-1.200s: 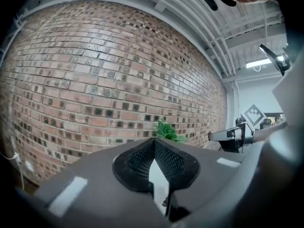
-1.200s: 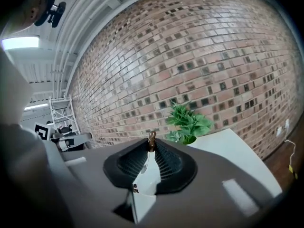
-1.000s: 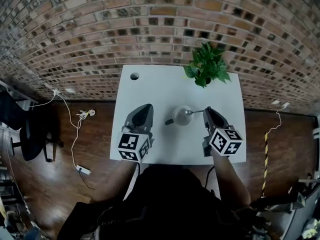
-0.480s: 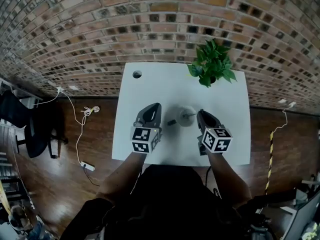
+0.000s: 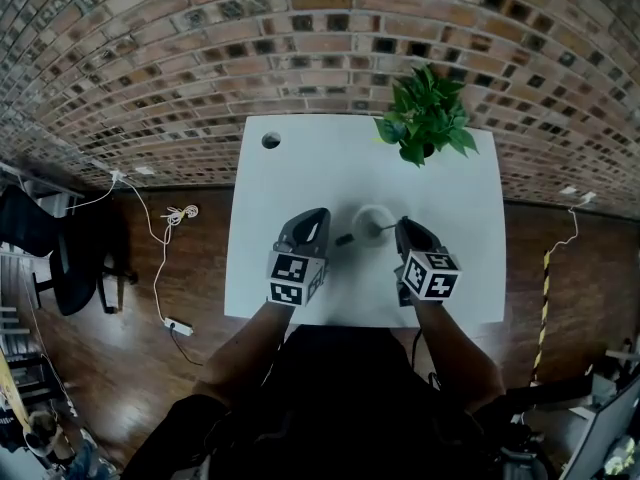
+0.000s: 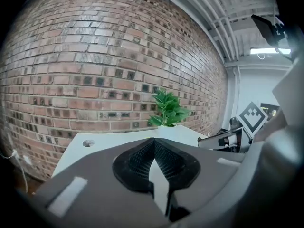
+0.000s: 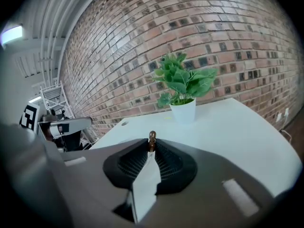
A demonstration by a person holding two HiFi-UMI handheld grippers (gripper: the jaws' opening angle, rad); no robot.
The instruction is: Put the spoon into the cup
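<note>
A pale cup (image 5: 371,219) with a dark handle toward the left stands mid-table on the white table (image 5: 300,173). My right gripper (image 5: 402,230) sits just right of it, shut on the end of a metal spoon (image 5: 386,226), whose bowl reaches over the cup's mouth. In the right gripper view only the spoon's brown tip (image 7: 152,138) shows, pinched between the pads. My left gripper (image 5: 313,222) hovers just left of the cup, jaws together and empty (image 6: 153,142). The cup is hidden in both gripper views.
A potted green plant (image 5: 427,120) stands at the table's far right corner (image 6: 167,111) (image 7: 183,88). A round cable hole (image 5: 271,140) lies at the far left corner. Brick wall behind; cables and a chair on the wooden floor at left.
Both grippers have sunk toward the table and drawn in beside the cup. The spoon has come down with the right gripper, its bowl now at the cup's mouth.
</note>
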